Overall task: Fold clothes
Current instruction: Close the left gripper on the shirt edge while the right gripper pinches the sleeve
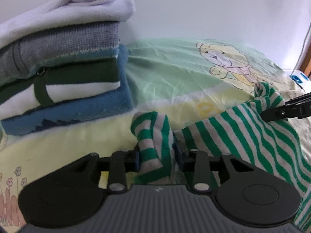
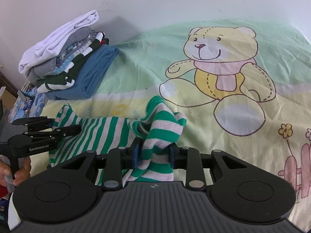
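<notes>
Across both views spreads a bed sheet (image 2: pixel 136 73), pale green far off and yellow nearer, printed with a big teddy bear (image 2: pixel 219 66) in a pink scarf, plus flowers and a fence at the near right edge. Behind it stands a plain white wall (image 2: pixel 155 0).

At the far left of the sheet sits a stack of folded clothes (image 2: pixel 66 58): blue at the bottom, then dark green and white, grey knit, and white on top.

On the near part of the sheet lies the striped garment (image 2: pixel 105 132), green and grey, stretched between the two grippers and bunched at each end.

Its left end is pinched by the left gripper (image 1: pixel 156 155), whose blue pads press a gathered fold of stripes. A hand (image 2: pixel 19 170) grips that tool's handle at the near left of the right wrist view.

Its right end is clamped by the right gripper (image 2: pixel 153 155), pads closed on a thick wad of fabric that rises above them and hangs below.
</notes>
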`<state>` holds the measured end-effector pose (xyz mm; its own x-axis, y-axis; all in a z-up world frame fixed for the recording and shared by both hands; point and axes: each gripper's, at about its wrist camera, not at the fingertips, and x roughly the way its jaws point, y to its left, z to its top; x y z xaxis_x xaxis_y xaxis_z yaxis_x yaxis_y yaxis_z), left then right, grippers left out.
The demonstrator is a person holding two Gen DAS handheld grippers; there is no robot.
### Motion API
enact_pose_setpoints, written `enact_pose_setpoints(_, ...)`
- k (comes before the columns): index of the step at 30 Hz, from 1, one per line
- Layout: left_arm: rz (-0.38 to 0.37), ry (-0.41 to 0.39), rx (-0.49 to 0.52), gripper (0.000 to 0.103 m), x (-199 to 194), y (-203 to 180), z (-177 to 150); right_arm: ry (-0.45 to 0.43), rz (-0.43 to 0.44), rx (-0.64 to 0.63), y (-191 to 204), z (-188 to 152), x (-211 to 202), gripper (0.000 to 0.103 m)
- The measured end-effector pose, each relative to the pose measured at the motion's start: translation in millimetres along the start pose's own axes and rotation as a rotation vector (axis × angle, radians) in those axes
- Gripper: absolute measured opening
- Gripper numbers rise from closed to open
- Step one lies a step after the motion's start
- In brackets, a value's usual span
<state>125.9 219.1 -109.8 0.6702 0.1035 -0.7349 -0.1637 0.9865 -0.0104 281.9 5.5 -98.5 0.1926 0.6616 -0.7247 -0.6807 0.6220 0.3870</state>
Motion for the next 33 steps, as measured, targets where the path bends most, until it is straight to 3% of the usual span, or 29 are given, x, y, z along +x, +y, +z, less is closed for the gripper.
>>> enact_pose_setpoints(5, 0.015, 0.004, -0.02, 0.048, 2, 2, 1, -0.011, -0.018, -0.011, 4, -2, 0, 0.029)
enact_pose_setpoints(7, 0.024, 0.009, -0.03, 0.058, 3, 5, 2, -0.016, -0.026, -0.017, 6, -3, 0, 0.029)
enact_pose_setpoints(10, 0.028, 0.015, -0.049, 0.065, 4, 10, 2, -0.025, -0.023, -0.018, 5, -5, -1, 0.029)
enact_pose_setpoints(20, 0.042, 0.012, -0.03, 0.064, 4, 6, 3, -0.05, -0.031, -0.033, 8, -9, -1, 0.029)
enact_pose_setpoints(25, 0.046, 0.013, -0.018, 0.054, 2, 1, 4, -0.067, -0.056, -0.049, 12, -12, 0, 0.029)
enact_pose_setpoints(32, 0.044, 0.017, -0.011, 0.052, 0, -1, 5, -0.07, -0.069, -0.045, 14, -12, 0, 0.029)
enact_pose_setpoints(33, 0.038, 0.017, -0.007, 0.048, 0, -1, 5, -0.068, -0.073, -0.043, 14, -12, 0, 0.029)
